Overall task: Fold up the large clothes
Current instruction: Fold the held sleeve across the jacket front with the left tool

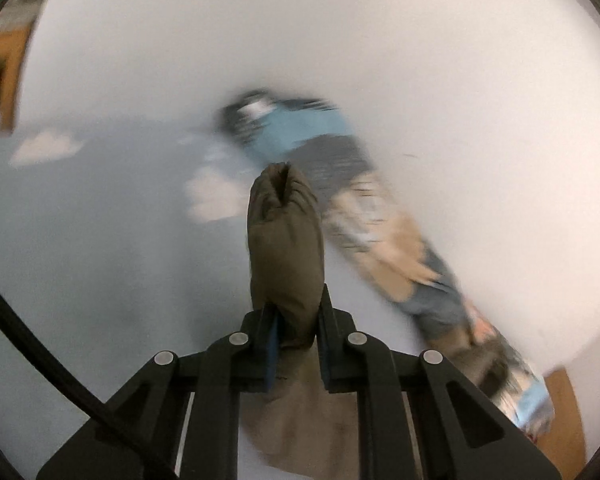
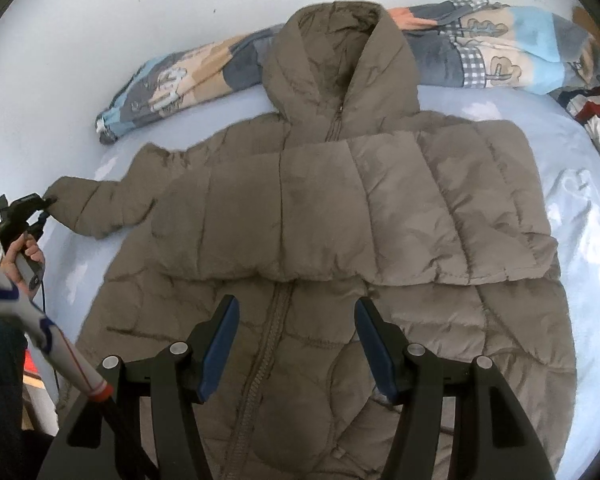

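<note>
Olive-brown hooded puffer jacket point(image 2: 320, 216) spread front-up on the pale blue bed point(image 2: 580, 200), one sleeve point(image 2: 380, 208) already folded across the chest, other sleeve cuff point(image 1: 286, 248) pinched between the left gripper point(image 1: 296, 344) jaws and poking out ahead of them. Could slip free: slick, puffy padding clamped only at the cuff, and blur in the left view hints at a quick swing. Could also drag the whole jacket sideways and undo the folded sleeve, with nothing pinning the body. Right gripper point(image 2: 296, 344) hovers pitched down over the zip point(image 2: 268, 340) near the hem, jaws apart, grasping nothing. Patterned blanket point(image 2: 480, 52) bunched beyond the hood point(image 2: 320, 52), far from both jaws.
</note>
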Demonstrator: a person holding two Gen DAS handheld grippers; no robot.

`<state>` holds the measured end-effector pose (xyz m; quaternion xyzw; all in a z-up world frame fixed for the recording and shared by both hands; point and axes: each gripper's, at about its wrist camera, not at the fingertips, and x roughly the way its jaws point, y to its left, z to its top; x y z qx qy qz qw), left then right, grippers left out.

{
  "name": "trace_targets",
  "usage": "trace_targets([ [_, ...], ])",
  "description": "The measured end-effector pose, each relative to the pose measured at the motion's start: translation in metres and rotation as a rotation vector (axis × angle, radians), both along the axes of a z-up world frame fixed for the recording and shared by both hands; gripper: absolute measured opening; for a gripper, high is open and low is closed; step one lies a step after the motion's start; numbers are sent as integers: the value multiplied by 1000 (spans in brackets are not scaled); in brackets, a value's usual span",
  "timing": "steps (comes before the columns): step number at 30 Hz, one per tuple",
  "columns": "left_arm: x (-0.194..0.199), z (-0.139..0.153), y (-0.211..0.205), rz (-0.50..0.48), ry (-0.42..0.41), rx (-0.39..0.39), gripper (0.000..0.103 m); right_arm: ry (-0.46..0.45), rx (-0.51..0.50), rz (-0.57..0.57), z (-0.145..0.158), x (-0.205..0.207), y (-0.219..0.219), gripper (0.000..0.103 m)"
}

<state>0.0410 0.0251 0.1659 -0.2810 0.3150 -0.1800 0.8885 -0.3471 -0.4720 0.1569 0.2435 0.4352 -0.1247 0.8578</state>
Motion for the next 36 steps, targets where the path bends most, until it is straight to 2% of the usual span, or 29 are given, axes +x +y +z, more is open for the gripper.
trace_targets([
  [4, -51, 64, -70, -185, -143, 25, 15, -37, 11, -46, 11, -7, -10, 65],
  [6, -80, 82, -111, -283, -191, 59, 15, -57, 17, -79, 17, -12, -17, 65],
  [9, -123, 90, -167, -436, -220, 89, 15, -78, 19, -123, 23, -19, -27, 65],
  [11, -151, 80, -210, -564, -197, 107, 15, -87, 16, -152, 27, -24, -33, 65],
  [14, -190, 48, -268, -701, -168, 203, 15, -107, 23, -209, 32, -33, -45, 65],
  [17, -219, -6, -314, -814, -83, 323, 15, -119, 34, -261, 34, -40, -58, 65],
  [20, -236, -67, -348, -883, 22, 468, 15, -132, 69, -294, 33, -46, -71, 65],
  [22, -244, -86, -361, -891, 19, 559, 15, -133, 100, -301, 30, -47, -77, 65],
  [24, -260, -83, -363, -893, -32, 624, 18, -135, 128, -305, 27, -48, -82, 65],
  [25, -263, -79, -364, -911, -32, 635, 28, -136, 141, -305, 25, -49, -84, 65],
  [26, -264, -74, -365, -932, -15, 628, 45, -137, 158, -309, 23, -49, -86, 65],
  [28, -268, -60, -362, -950, 13, 599, 58, -141, 188, -313, 20, -50, -90, 65],
  [31, -275, -26, -335, -940, -19, 522, 59, -152, 243, -330, 15, -53, -97, 65],
  [33, -274, 0, -312, -867, -72, 498, 64, -167, 297, -326, 11, -53, -100, 66],
  [34, -271, 11, -297, -809, -98, 502, 72, -172, 317, -320, 9, -51, -100, 67],
  [36, -254, 24, -265, -660, -135, 531, 78, -179, 358, -291, 3, -45, -98, 69],
])
